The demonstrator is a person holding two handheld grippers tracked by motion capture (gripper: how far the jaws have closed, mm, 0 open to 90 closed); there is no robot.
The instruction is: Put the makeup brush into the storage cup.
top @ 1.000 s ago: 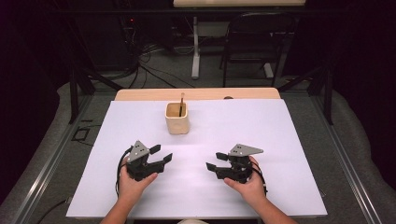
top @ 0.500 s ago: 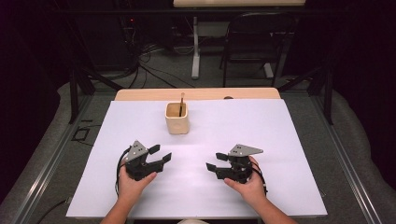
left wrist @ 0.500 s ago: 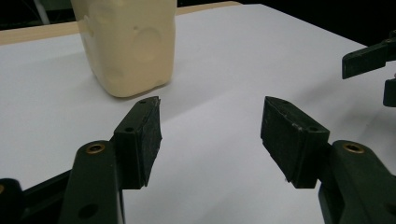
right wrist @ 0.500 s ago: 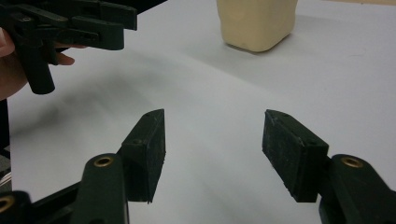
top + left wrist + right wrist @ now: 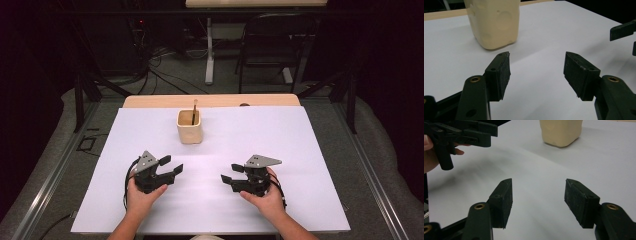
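A cream-coloured holder (image 5: 190, 127) stands upright toward the back of the white table cover, with a thin brown stick (image 5: 194, 111) standing in it. My left gripper (image 5: 170, 167) rests low over the cover at the near left, jaws wide apart with nothing between them. My right gripper (image 5: 226, 173) rests at the near right, open as well and facing the left one. In the left gripper view the holder (image 5: 492, 21) stands just beyond my left gripper (image 5: 536, 68). Farther off in the right gripper view, the holder (image 5: 560, 131) stands beyond my right gripper (image 5: 537, 195).
The white cover (image 5: 320, 145) spans a wooden table (image 5: 150, 101) whose back edge shows. A dark chair (image 5: 272, 47) and a table leg (image 5: 210, 50) stand behind, with cables on the floor. Metal rails (image 5: 55, 170) run along both sides.
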